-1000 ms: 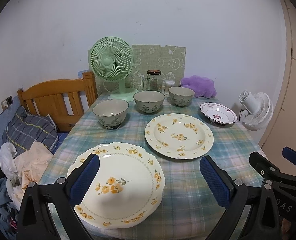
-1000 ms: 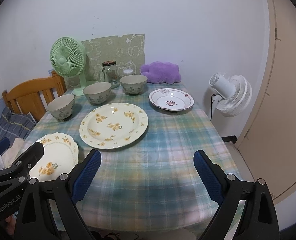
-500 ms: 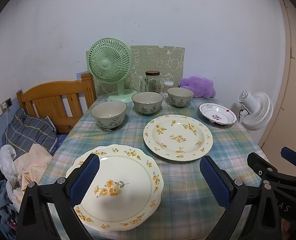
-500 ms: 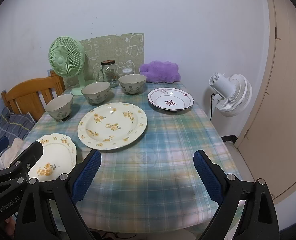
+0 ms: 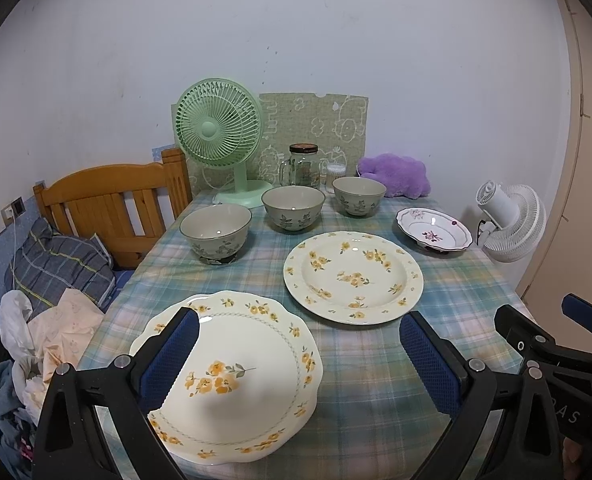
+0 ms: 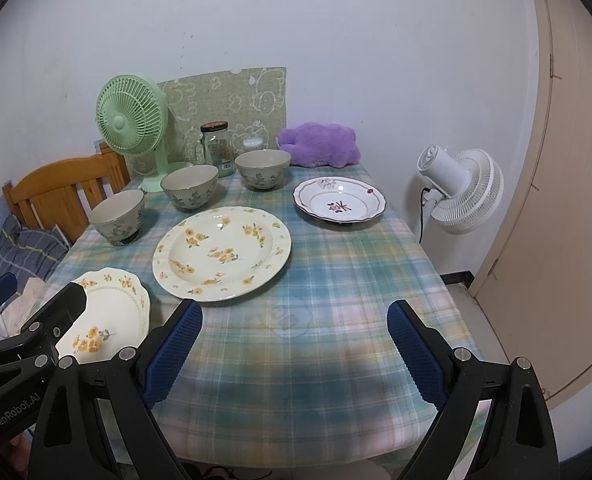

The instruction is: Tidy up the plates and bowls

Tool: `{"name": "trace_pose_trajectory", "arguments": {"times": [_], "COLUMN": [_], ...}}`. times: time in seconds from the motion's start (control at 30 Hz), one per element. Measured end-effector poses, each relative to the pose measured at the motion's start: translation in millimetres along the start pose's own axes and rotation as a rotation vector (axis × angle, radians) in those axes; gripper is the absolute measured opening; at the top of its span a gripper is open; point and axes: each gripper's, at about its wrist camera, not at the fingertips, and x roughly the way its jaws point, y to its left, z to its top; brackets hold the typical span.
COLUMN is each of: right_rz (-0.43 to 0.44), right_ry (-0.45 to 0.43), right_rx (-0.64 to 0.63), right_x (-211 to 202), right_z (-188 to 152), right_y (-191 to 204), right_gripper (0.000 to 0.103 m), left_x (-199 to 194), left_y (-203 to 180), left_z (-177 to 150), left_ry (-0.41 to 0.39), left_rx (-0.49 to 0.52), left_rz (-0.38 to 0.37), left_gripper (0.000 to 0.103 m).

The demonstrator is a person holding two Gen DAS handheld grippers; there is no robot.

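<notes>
Bowls: three floral bowls (image 5: 216, 233) (image 5: 293, 208) (image 5: 359, 195) in a row before the green fan (image 5: 219, 128).
Plates: three; scalloped plate (image 5: 236, 376), round yellow-flower plate (image 5: 352, 277), purple-flower plate (image 5: 433, 233).
My left gripper (image 5: 299, 364): released, empty.
My right gripper (image 6: 294, 354): released, empty.

The counter (image 5: 359, 364) carries three plates (image 5: 353, 276), three bowls (image 5: 216, 232), one green fan (image 5: 220, 128), one glass jar (image 5: 301, 166) and one purple cushion (image 5: 395, 174), with one white fan (image 5: 511, 220) beside it

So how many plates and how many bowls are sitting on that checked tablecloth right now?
Plates: 3, namely the scalloped yellow-flower plate, the large round yellow-flower plate and the small pink-flower plate.
Bowls: 3, namely the left bowl, the middle bowl and the right bowl.
Total: 6 dishes.
</notes>
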Motion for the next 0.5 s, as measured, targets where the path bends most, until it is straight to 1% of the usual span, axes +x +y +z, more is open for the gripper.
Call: {"name": "trace_pose_trajectory", "arguments": {"times": [0.5], "right_rz": [0.003], "right_ry": [-0.003], "right_rx": [0.002], "right_x": [-0.9], "right_z": [-0.7], "right_y": [-2.5], "right_gripper": [0.095], "left_x": [-0.8], "left_y": [0.2], "left_z": [-0.5], "left_ry": [0.015], "left_rx": [-0.004], "left_rz": [0.009], "left_gripper": [0.101]}}
